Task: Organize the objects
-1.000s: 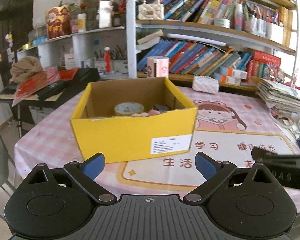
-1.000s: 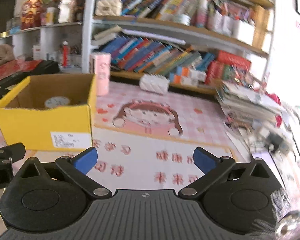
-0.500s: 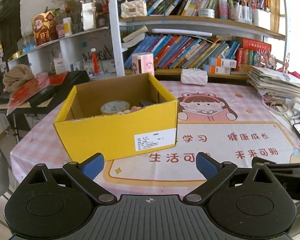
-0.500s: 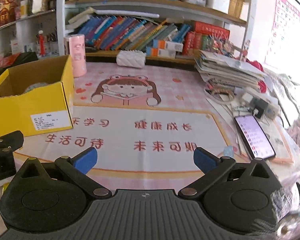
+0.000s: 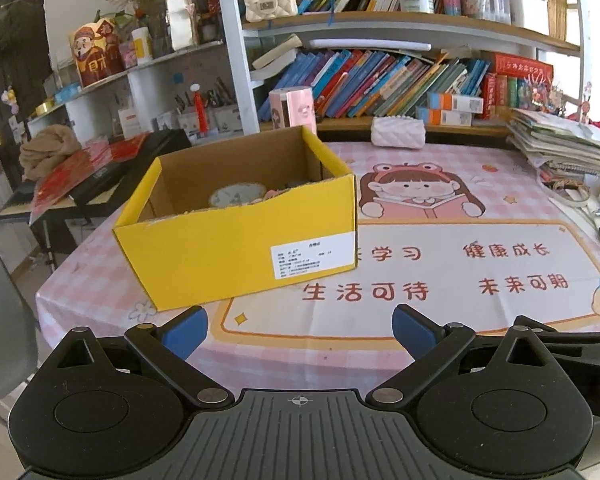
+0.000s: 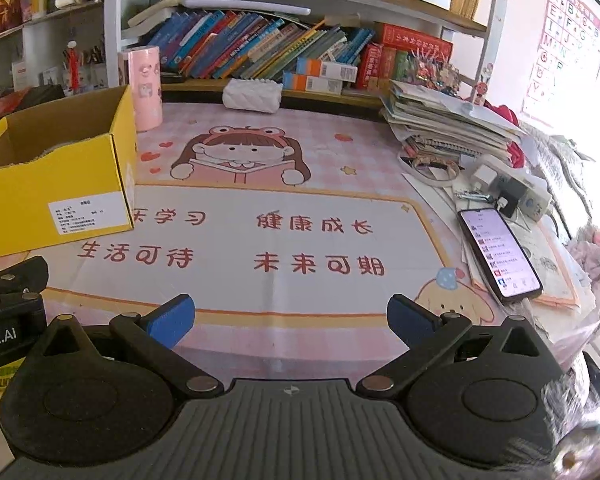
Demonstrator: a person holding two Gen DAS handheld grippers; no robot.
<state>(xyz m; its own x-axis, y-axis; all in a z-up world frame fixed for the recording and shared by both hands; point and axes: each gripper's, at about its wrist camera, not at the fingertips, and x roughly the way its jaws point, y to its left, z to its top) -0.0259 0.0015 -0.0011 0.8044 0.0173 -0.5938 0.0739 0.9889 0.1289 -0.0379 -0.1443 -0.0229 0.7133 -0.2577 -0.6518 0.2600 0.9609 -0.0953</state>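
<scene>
A yellow cardboard box (image 5: 236, 248) stands open on the pink table mat (image 5: 440, 280); it also shows at the left of the right wrist view (image 6: 56, 200). Inside it I see a round patterned tin (image 5: 236, 197) and small pink items. My left gripper (image 5: 300, 328) is open and empty, held back from the table's near edge, in front of the box. My right gripper (image 6: 290, 318) is open and empty over the table's near edge, to the right of the box. The left gripper's body (image 6: 8, 312) shows at the left edge of the right wrist view.
A pink cylinder (image 6: 140, 84) stands behind the box. A white quilted pouch (image 6: 253, 95) lies at the table's back. A paper stack (image 6: 448, 120), chargers (image 6: 512, 192) and a lit phone (image 6: 500, 252) fill the right side. Bookshelves (image 5: 380, 80) rise behind.
Both grippers have pulled back and away from the box, so more of the table shows. The right view has swung right onto the phone and papers. Both stayed open.
</scene>
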